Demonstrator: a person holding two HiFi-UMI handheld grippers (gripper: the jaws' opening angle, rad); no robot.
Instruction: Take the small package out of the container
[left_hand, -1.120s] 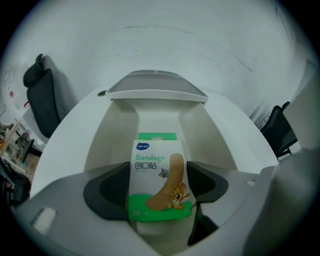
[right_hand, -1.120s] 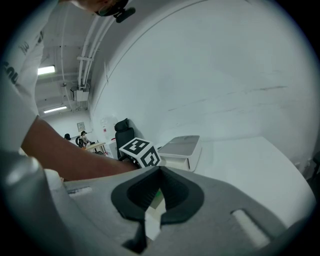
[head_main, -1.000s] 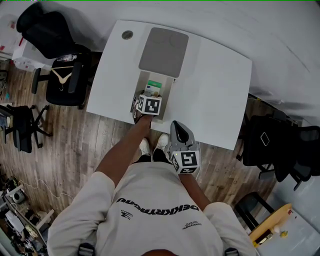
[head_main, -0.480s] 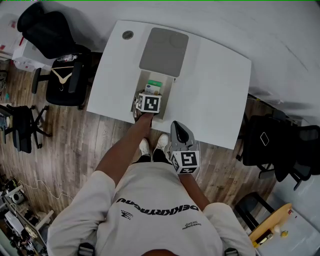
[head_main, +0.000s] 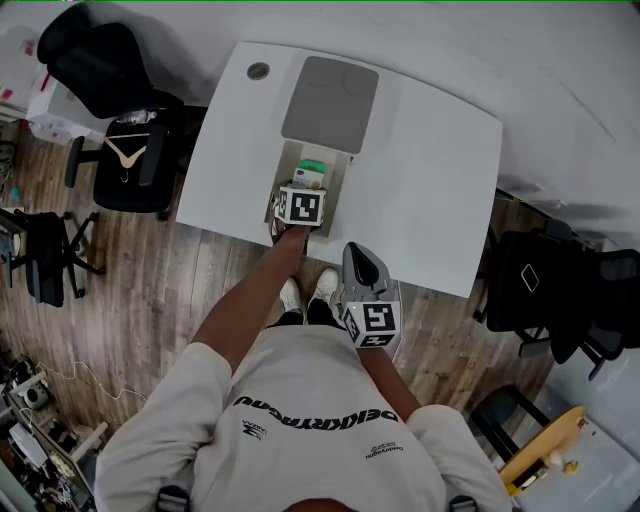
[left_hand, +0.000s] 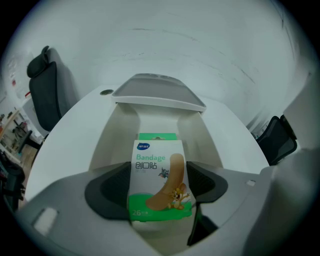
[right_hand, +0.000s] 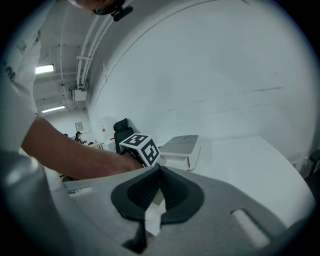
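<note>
- Bandage box (left_hand: 159, 177) upright at near end of open container (left_hand: 114, 137), clamped on both sides by left gripper (left_hand: 158, 187) fingers; likely for a straight lift clear of the walls.
- Green package (left_hand: 157, 136) behind it, inside.
- Lid (left_hand: 159, 94) folded back, clearing access.
- Right gripper (right_hand: 159, 192) fingers closed, empty, parked off table (head_main: 430, 180) edge.

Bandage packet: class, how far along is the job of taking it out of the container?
Done: the lid is open and the left claw is shut on the bandage packet. In hand: the lift; the packet sits between the walls of the container, not yet clear. Left: raise it out and set it down. The right claw is shut, apart.
</note>
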